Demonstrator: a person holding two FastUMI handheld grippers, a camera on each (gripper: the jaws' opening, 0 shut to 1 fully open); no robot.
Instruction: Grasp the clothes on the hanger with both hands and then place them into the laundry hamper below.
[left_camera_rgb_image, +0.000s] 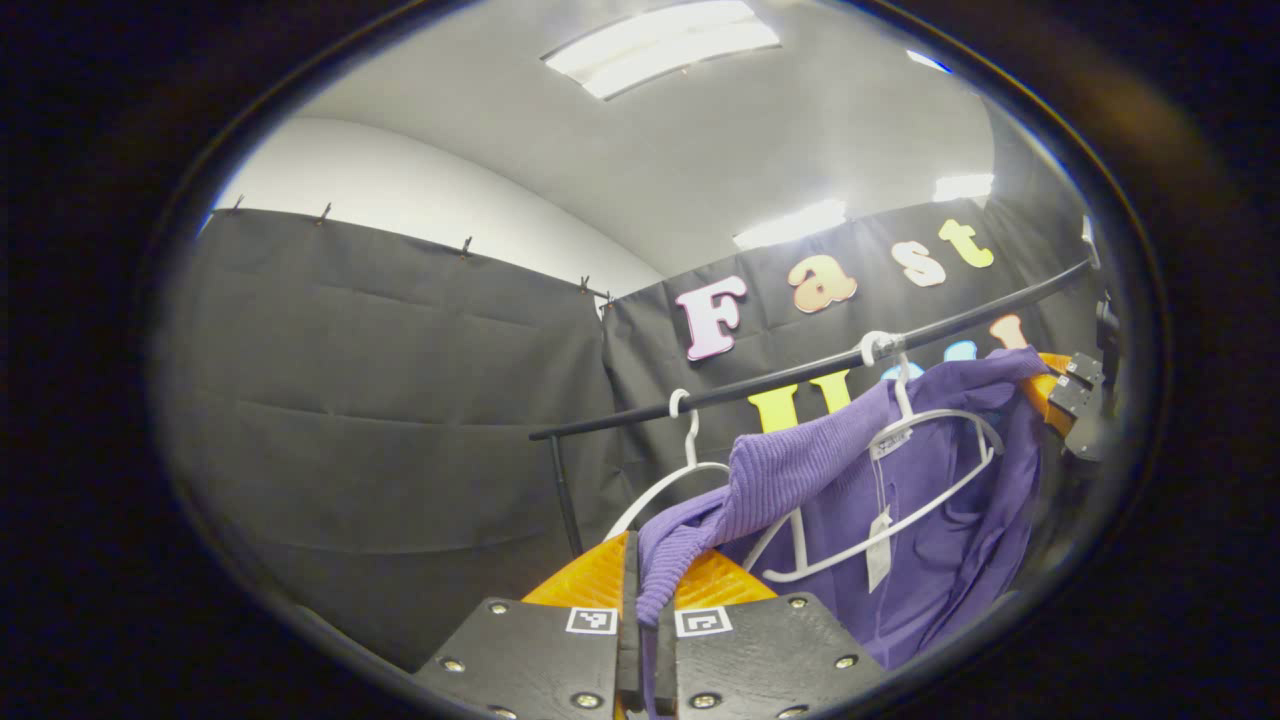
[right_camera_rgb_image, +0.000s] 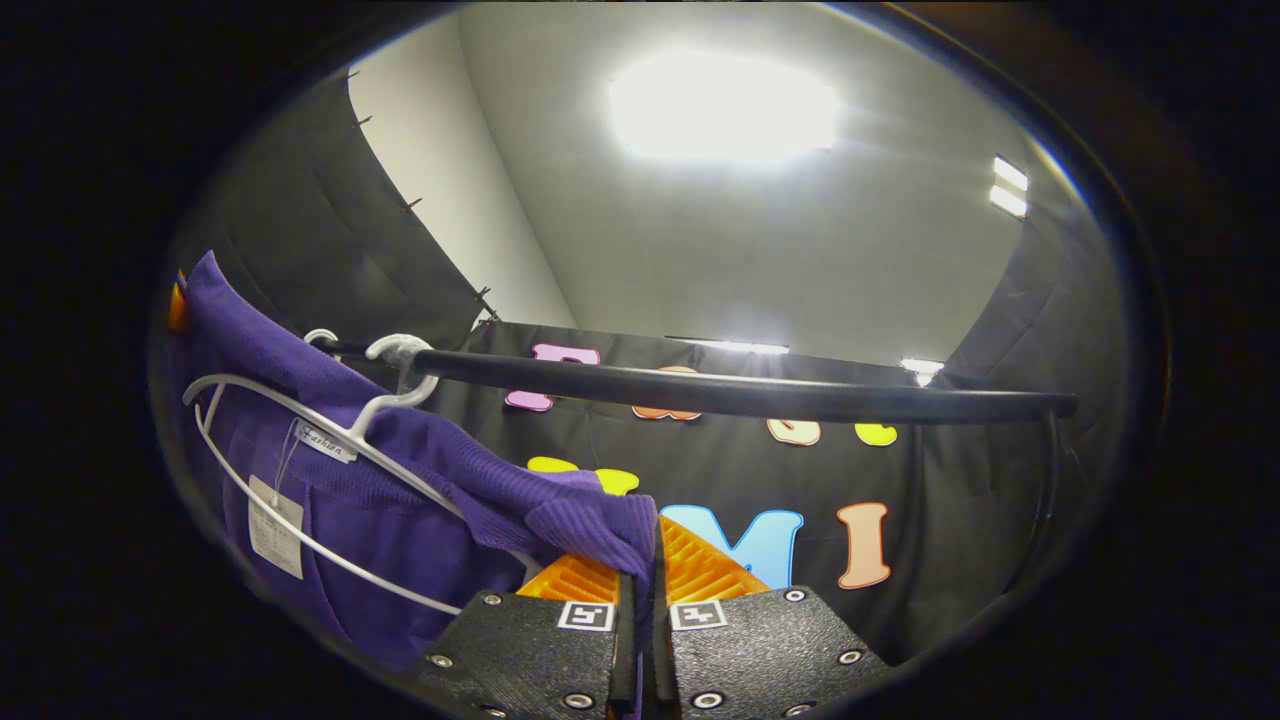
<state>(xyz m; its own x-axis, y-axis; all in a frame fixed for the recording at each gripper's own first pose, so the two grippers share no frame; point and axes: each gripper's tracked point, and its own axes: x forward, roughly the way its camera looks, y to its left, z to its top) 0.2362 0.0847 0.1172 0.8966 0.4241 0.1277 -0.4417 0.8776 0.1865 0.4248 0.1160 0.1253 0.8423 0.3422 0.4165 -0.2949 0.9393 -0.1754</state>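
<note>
Purple sweater (left_camera_rgb_image: 900, 520) stretched between both closed grippers, left gripper (left_camera_rgb_image: 645, 590) and right gripper (right_camera_rgb_image: 640, 570) each pinching an end; hanger (left_camera_rgb_image: 900, 470) probably inside still.

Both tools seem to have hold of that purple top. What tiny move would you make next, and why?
Probably lift both tools a little, then draw away from the rail. The left tool and the right tool each pinch a corner of the purple top, but it still drapes over the white hanger hooked there.

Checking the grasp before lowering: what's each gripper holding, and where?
Both grippers pinch the purple garment: left gripper and right gripper each on a ribbed edge.
</note>
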